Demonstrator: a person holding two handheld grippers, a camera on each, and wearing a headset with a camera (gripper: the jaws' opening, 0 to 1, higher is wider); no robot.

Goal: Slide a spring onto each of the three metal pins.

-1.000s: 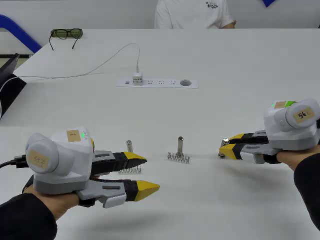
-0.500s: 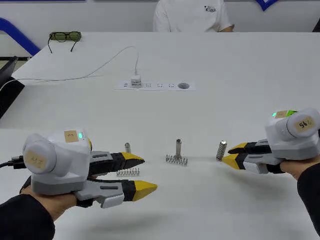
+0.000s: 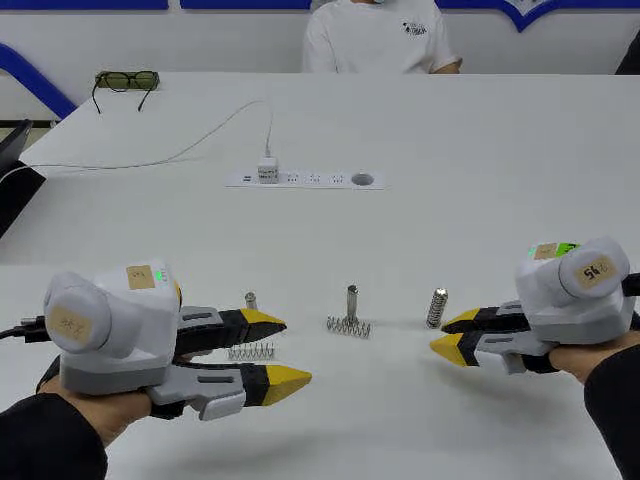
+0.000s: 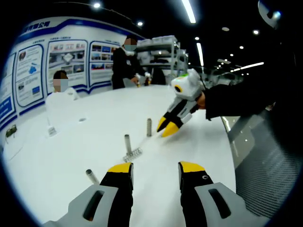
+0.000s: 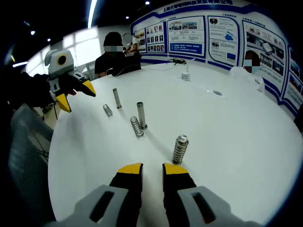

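Observation:
Three metal pins stand in a row on the white table (image 3: 480,200). The right pin (image 3: 437,307) (image 5: 179,148) wears a spring. The middle pin (image 3: 352,303) is bare, and a loose spring (image 3: 348,326) (image 5: 136,126) lies at its foot. Beside the bare left pin (image 3: 250,300), another spring (image 3: 251,351) lies flat. My right gripper (image 3: 447,335) (image 5: 152,168) is open and empty, just right of the sprung pin. My left gripper (image 3: 280,350) (image 4: 156,168) is open and empty, its jaws on either side of the left spring.
A power strip (image 3: 300,180) with a white plug and cable lies mid-table. Dark glasses (image 3: 125,80) rest at the far left. A person in a white shirt (image 3: 375,35) sits at the far side. A dark object (image 3: 10,170) juts in at the left edge.
My right gripper has let go of the spring on the right pin and drawn back to the right. The left gripper has stayed where it was.

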